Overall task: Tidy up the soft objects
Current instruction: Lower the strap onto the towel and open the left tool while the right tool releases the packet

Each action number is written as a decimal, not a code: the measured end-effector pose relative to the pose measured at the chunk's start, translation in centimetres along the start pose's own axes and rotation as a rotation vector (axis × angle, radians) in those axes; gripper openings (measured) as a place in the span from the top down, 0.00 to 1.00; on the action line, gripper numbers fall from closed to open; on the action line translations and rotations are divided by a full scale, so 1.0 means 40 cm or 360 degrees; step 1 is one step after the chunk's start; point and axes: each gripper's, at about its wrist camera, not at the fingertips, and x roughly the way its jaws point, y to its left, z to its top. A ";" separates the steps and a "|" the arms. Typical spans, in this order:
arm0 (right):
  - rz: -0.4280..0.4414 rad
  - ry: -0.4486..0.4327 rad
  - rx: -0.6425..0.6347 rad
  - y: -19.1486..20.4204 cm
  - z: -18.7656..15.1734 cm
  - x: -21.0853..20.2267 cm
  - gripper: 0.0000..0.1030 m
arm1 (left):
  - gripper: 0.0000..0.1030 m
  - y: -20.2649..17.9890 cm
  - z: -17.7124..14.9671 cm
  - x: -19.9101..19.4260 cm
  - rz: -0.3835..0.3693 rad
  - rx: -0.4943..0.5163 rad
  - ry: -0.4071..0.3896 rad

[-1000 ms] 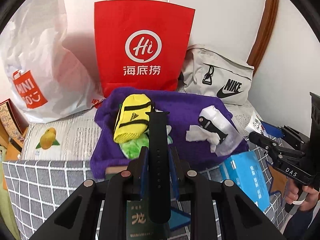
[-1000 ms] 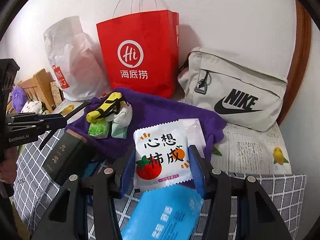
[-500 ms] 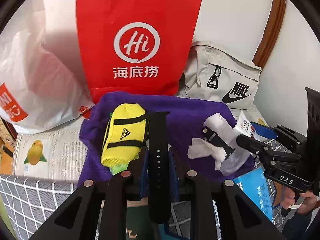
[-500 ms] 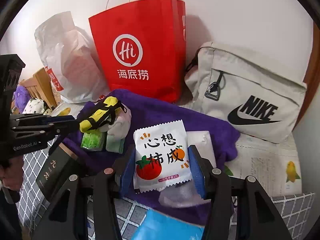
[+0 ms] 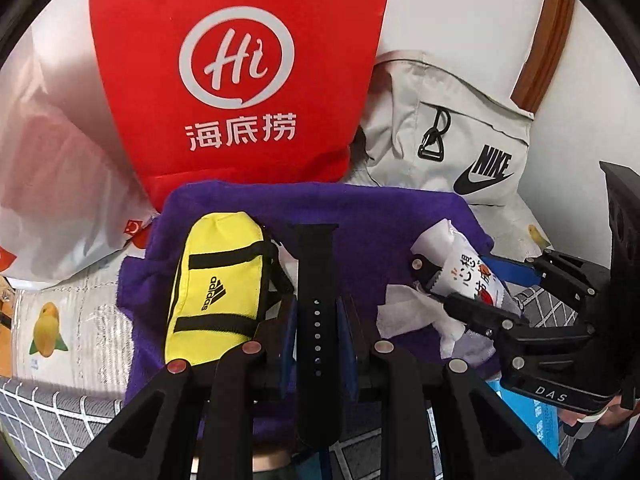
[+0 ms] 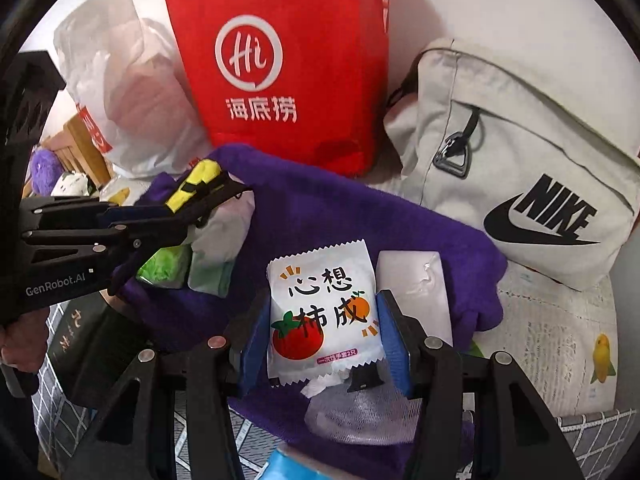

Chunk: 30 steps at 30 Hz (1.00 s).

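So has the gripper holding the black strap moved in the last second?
Yes. The left gripper, shut on the strap, has gone forward and down toward the purple towel: the red bag behind looms larger and the yellow pouch sits closer.

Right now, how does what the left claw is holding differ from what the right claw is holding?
The left claw grips a black strap, long, narrow and plain with a row of small holes. The right claw grips a white packet, flat, wide and printed with a tomato, an orange and black characters. The strap needs nearly shut jaws; the packet keeps them well apart. Both hang above the purple cloth.
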 end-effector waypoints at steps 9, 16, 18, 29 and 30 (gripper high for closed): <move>0.0007 0.0115 -0.0037 -0.012 -0.001 0.055 0.49 | 0.81 0.007 0.007 0.058 0.0027 0.0005 0.0089; 0.0009 0.0150 -0.0049 -0.020 -0.002 0.078 0.45 | 0.80 0.008 0.005 0.069 0.0022 -0.0011 0.0122; 0.0006 0.0159 -0.0056 -0.020 -0.002 0.081 0.44 | 0.80 0.007 0.004 0.072 0.0022 -0.0012 0.0126; 0.0004 0.0128 -0.0052 -0.022 -0.010 0.061 0.29 | 0.51 0.000 0.008 0.041 0.0042 -0.0007 0.0088; 0.0003 0.0126 -0.0047 -0.023 -0.010 0.057 0.29 | 0.50 -0.001 0.008 0.035 0.0042 -0.0009 0.0082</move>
